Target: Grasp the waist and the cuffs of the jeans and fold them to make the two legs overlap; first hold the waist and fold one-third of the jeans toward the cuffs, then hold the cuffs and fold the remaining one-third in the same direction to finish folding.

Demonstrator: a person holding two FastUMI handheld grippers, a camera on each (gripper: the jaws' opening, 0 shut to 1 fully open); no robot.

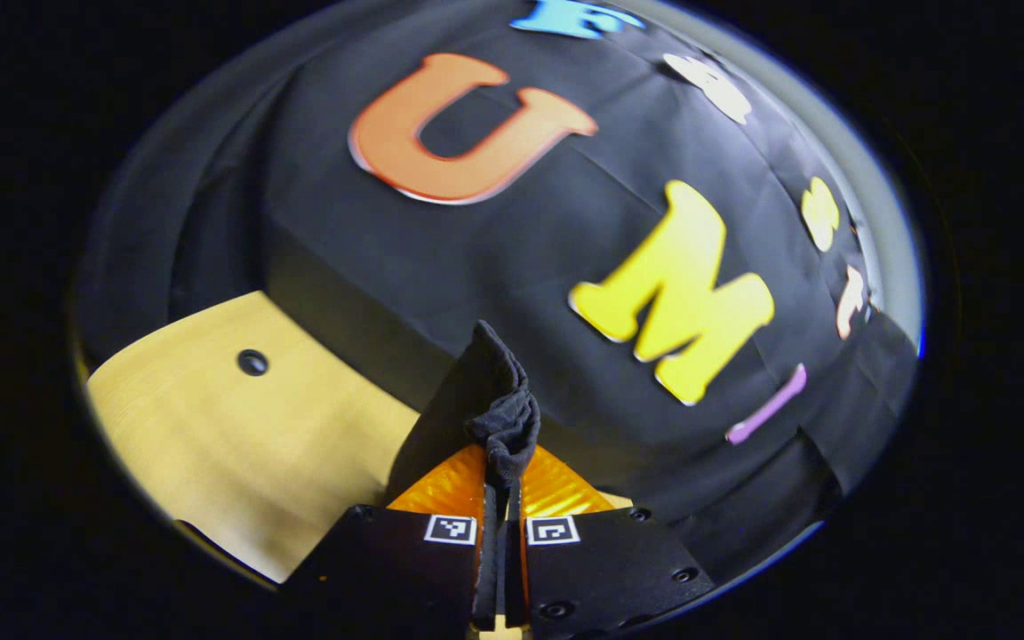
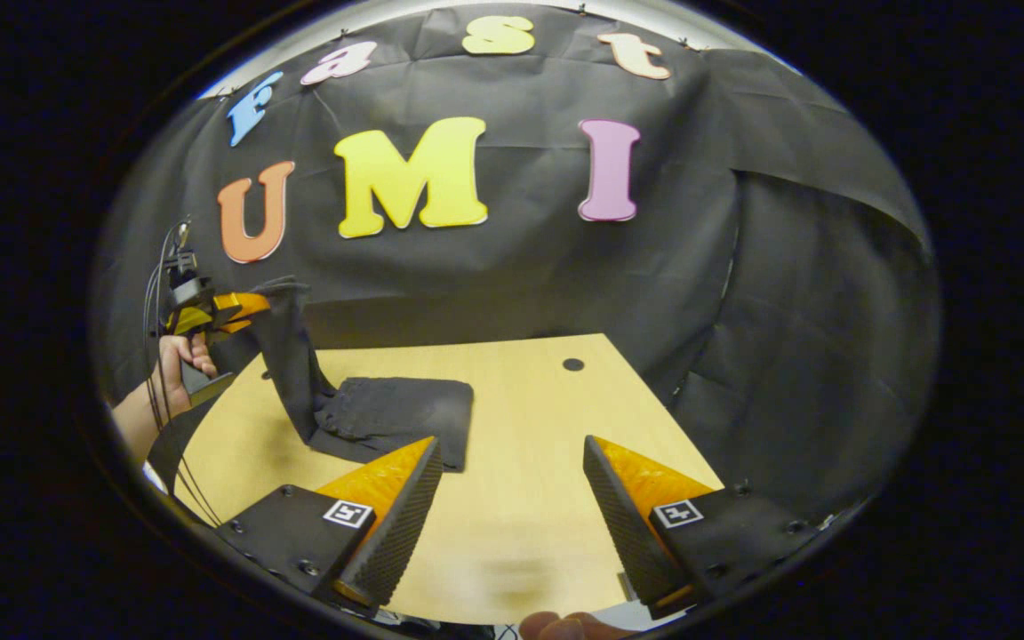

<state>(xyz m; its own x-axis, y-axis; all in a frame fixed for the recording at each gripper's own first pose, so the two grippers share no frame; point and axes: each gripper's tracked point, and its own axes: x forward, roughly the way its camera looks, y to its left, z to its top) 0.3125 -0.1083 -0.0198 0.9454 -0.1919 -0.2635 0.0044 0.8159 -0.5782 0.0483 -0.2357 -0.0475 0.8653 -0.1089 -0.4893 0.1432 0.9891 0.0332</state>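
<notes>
in the left gripper view the left gripper is clenched on a bunched edge of the jeans. the dark cloth sticks up just ahead of its orange fingers and is pinched between them. below and to the left of the gripper lies the pale bench, with a small dark hole in it. the gripper looks raised off the bench and tilted.

in the right gripper view the right gripper is released, its two fingers standing wide apart with nothing between them, over bare bench. ahead and to the left of it the jeans lie in a dark, partly folded block on the bench, and a strip of them rises up to the left gripper, held high by a hand at the far left. whether that lifted end is waist or cuffs i cannot tell.

my guess is a fold in thirds is in hand, one end lifted and about to be carried over the block. the next move calls for the left gripper to bring its end across and lay it flat, edges lined up, while the right gripper could come in to steady or smooth the stack.
</notes>
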